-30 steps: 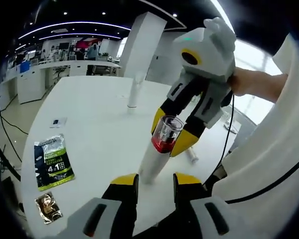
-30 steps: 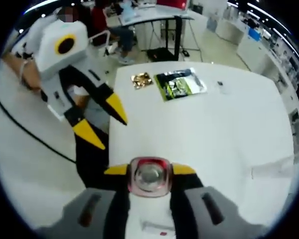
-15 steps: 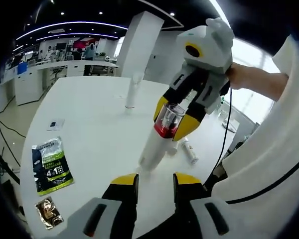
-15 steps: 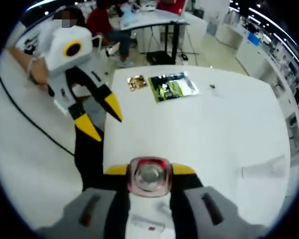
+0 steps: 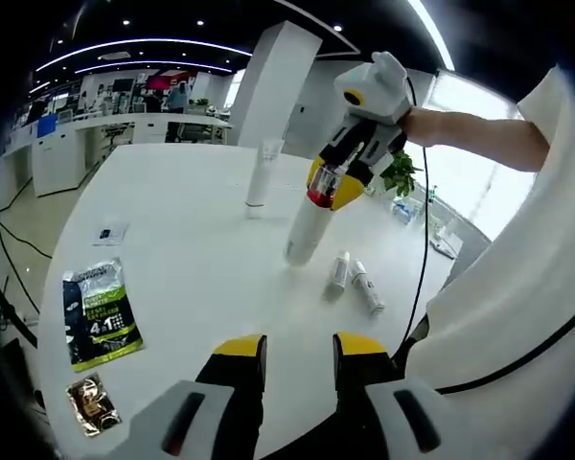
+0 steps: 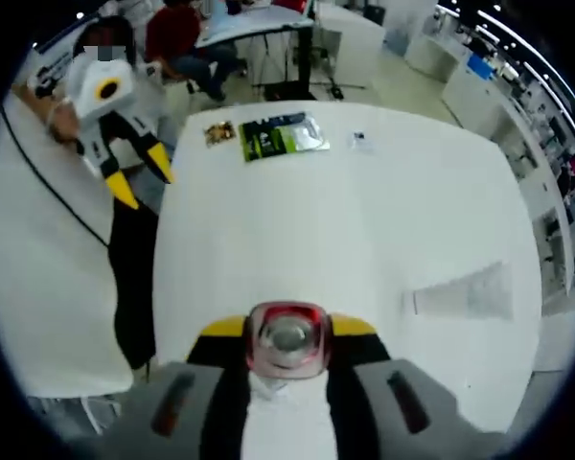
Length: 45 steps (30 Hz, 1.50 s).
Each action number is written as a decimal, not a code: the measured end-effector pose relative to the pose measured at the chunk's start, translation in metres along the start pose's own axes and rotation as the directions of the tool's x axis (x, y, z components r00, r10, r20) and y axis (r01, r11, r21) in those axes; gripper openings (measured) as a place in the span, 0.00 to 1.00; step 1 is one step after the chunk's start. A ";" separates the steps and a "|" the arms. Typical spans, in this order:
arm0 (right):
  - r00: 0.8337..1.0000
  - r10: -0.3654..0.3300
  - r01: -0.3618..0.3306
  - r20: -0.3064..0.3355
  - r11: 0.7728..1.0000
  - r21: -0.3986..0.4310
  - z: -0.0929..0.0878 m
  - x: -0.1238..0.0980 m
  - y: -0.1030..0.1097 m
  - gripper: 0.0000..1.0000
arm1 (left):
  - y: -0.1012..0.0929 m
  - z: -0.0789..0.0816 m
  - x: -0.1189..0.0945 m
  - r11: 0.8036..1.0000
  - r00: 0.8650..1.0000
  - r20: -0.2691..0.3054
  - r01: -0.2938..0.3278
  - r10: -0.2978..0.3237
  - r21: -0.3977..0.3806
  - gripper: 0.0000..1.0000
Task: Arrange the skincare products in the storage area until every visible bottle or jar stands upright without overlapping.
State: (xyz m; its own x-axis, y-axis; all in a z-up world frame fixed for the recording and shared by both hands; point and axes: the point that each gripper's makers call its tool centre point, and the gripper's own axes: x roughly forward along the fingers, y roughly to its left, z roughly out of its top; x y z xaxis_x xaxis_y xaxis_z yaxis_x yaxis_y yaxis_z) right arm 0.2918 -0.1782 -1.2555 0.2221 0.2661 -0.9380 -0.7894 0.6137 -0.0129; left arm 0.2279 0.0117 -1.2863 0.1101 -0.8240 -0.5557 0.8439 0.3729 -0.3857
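My right gripper (image 5: 332,182) is shut on the red-and-clear cap of a tall white bottle (image 5: 305,228). The bottle hangs tilted, with its base down near the white table (image 5: 192,259). In the right gripper view the same cap (image 6: 286,347) sits between the shut jaws of my right gripper (image 6: 287,328). A white tube (image 5: 260,172) stands upright behind the bottle. Two small bottles (image 5: 340,270) (image 5: 367,287) lie on their sides to its right. My left gripper (image 5: 299,350) is open and holds nothing, low at the near table edge; it also appears far off (image 6: 142,179).
A green sachet (image 5: 101,311), a small brown sachet (image 5: 91,402) and a small flat packet (image 5: 110,233) lie on the table's left side. From above I see the green sachet (image 6: 280,136) and the white tube (image 6: 460,292). A person's sleeve borders the right.
My right gripper has carried the white bottle away from my left gripper, farther across the table toward the upright tube. The two lying bottles have come into the left gripper view.
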 end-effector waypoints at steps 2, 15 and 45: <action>1.000 -0.001 0.001 -0.007 1.000 0.009 -0.007 -0.003 -0.013 0.27 | 0.001 -0.001 -0.001 1.000 1.000 0.000 -0.005 0.005 -0.007 0.28; 0.998 -0.049 0.051 -0.040 0.998 0.045 -0.050 -0.014 -0.103 0.27 | 0.008 -0.009 -0.011 0.997 0.998 -0.012 -0.061 0.061 -0.046 0.28; 0.999 0.038 -0.038 -0.004 0.999 -0.013 -0.058 0.006 -0.162 0.27 | 0.016 -0.027 -0.024 0.975 0.984 -0.036 -0.178 0.175 -0.135 0.28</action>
State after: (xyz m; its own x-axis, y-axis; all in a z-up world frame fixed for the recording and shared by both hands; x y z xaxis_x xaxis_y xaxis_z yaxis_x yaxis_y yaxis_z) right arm 0.3876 -0.3191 -1.2788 0.1899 0.2863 -0.9391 -0.8048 0.5932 0.0181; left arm 0.2248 0.0488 -1.2986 0.2369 -0.7303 -0.6407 0.7321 0.5677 -0.3764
